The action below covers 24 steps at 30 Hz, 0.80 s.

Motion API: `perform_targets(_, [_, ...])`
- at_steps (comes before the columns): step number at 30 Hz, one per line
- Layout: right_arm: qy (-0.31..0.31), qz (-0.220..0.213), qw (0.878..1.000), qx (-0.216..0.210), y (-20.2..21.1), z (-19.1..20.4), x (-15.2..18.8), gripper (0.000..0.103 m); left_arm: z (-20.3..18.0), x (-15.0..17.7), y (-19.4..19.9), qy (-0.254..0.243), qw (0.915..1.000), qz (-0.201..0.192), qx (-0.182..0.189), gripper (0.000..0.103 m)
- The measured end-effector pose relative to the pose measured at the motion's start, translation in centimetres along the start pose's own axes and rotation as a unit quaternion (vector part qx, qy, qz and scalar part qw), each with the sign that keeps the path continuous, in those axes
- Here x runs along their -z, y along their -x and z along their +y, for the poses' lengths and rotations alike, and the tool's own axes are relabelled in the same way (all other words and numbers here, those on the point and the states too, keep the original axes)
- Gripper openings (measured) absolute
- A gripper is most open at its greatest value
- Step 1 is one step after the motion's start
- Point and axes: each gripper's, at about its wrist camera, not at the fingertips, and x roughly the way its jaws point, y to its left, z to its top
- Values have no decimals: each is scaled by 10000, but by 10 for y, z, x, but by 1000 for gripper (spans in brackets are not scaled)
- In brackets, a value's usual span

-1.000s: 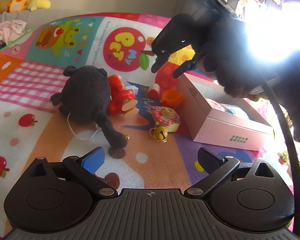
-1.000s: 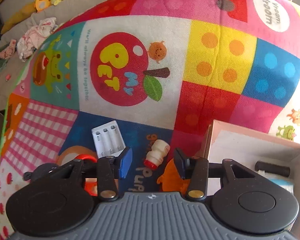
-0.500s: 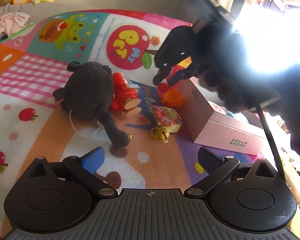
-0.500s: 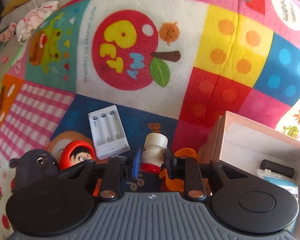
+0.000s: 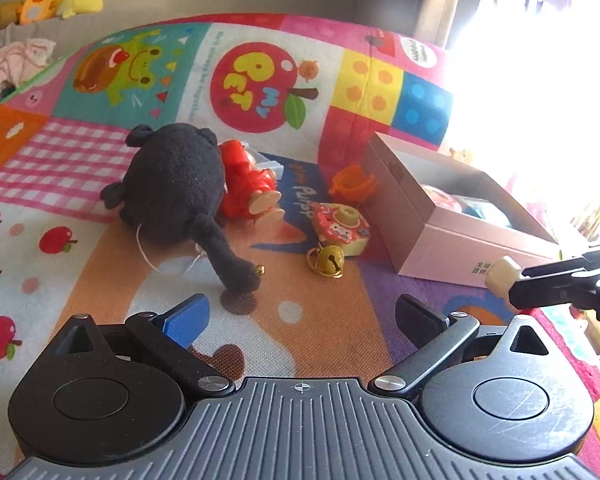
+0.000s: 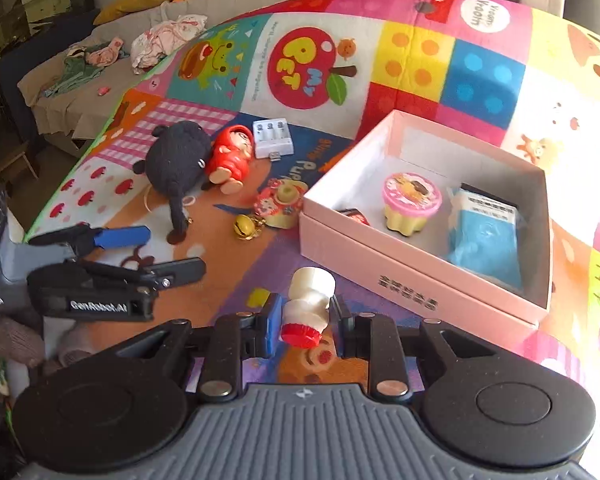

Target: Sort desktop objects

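Observation:
My right gripper point(image 6: 305, 317) is shut on a small white bottle with a red cap point(image 6: 307, 307), held in the air in front of the open pink box point(image 6: 414, 276). The bottle's end point(image 5: 502, 276) also shows at the right of the left wrist view. The box holds a pink and yellow toy cake point(image 6: 411, 204) and a blue packet point(image 6: 485, 240). My left gripper point(image 5: 300, 314) is open and empty above the mat, near the black plush toy point(image 5: 176, 184).
On the colourful play mat point(image 5: 100, 80) lie a red doll point(image 5: 248, 184), a gold bell point(image 5: 328, 260), a pink toy camera point(image 5: 342, 228), an orange cup point(image 5: 352, 184) and a white battery case point(image 6: 273, 138). A sofa with clothes point(image 6: 100, 60) stands beyond.
My right gripper closed on the white bottle, lifted it off the mat and pulled back to the near side of the box. My left gripper stayed open.

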Motion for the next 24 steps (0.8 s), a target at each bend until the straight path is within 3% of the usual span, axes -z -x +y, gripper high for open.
perform_targets(3, [-135, -113, 9998, 102, -4, -8, 12, 33, -10, -5, 1, -318, 9993, -127, -121, 102])
perform_targets(8, [-337, -360, 9986, 198, -6, -14, 32, 63, -17, -32, -4, -597, 9968, -420, -314, 97])
perform_targets(9, [-323, -385, 9984, 248, -7, -12, 38, 64, -18, -39, -10, -626, 9966, -402, -348, 83])
perform_targets(11, [-234, -413, 9982, 360, -8, -7, 49, 67, -17, -50, -25, -611, 9968, -278, -443, 72])
perform_targets(19, [-199, -545, 9971, 492, -10, 5, 77, 88, -5, -82, -94, -619, 9920, 74, -1101, 75])
perform_targets(22, [-547, -506, 9963, 428, -14, -1, 79, 96, -3, -85, -105, -779, 9873, 80, -1380, 63])
perform_targets(23, [-631, -474, 9960, 412, -16, -3, 80, 97, -3, -84, -104, -857, 9854, 62, -1471, 55])
perform_targets(24, [-691, -466, 9957, 396, -17, -5, 80, 97, -3, -82, -103, -948, 9845, 52, -1478, 55])
